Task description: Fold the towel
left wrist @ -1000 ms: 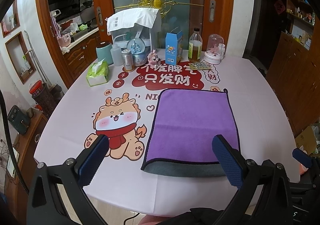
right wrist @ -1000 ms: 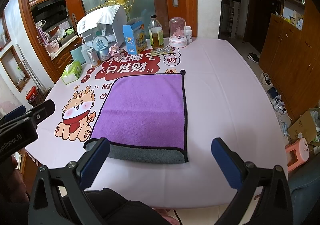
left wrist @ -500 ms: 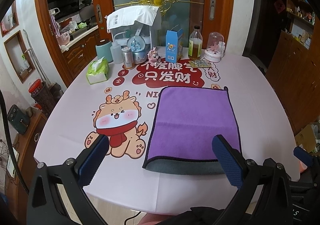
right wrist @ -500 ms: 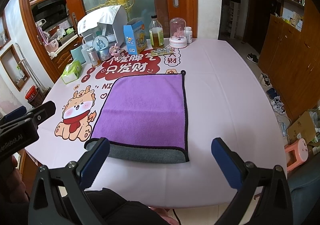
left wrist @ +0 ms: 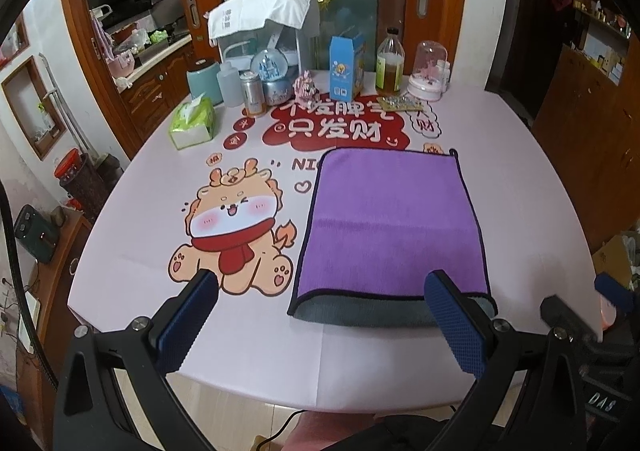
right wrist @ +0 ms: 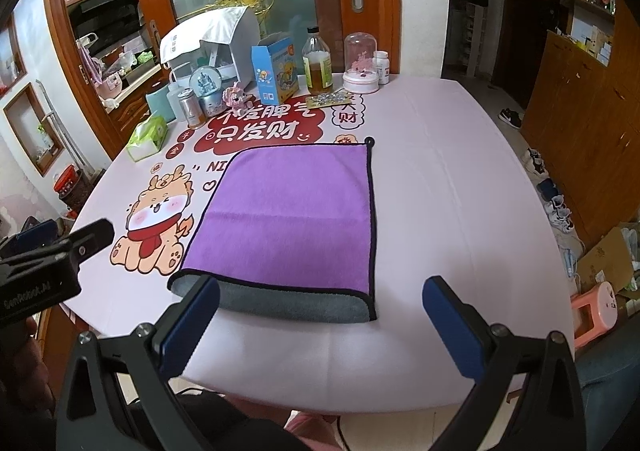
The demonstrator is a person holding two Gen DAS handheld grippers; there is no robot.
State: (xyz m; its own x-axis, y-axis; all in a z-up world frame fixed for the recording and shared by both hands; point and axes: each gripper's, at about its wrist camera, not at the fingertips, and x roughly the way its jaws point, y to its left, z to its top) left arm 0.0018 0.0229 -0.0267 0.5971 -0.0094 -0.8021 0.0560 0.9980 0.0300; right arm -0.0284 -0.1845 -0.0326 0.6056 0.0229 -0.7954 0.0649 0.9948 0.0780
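Observation:
A purple towel (left wrist: 394, 223) with a dark edge lies flat on the pink tablecloth (left wrist: 160, 251), folded once, with its grey underside (left wrist: 360, 313) showing along the near edge. It also shows in the right wrist view (right wrist: 292, 219). My left gripper (left wrist: 320, 325) is open and empty, held above the table's near edge, just before the towel's near left part. My right gripper (right wrist: 320, 325) is open and empty, held before the towel's near right corner. Neither touches the towel.
At the table's far side stand a tissue pack (left wrist: 192, 123), a can (left wrist: 253, 93), a snow globe (left wrist: 274, 77), a blue carton (left wrist: 346, 69), an oil bottle (left wrist: 390, 69) and a glass dome (left wrist: 428, 71). A pink stool (right wrist: 596, 307) stands on the floor at right.
Both grippers have drifted slightly, so the view has shifted a little. The towel has not moved and both grippers stay open.

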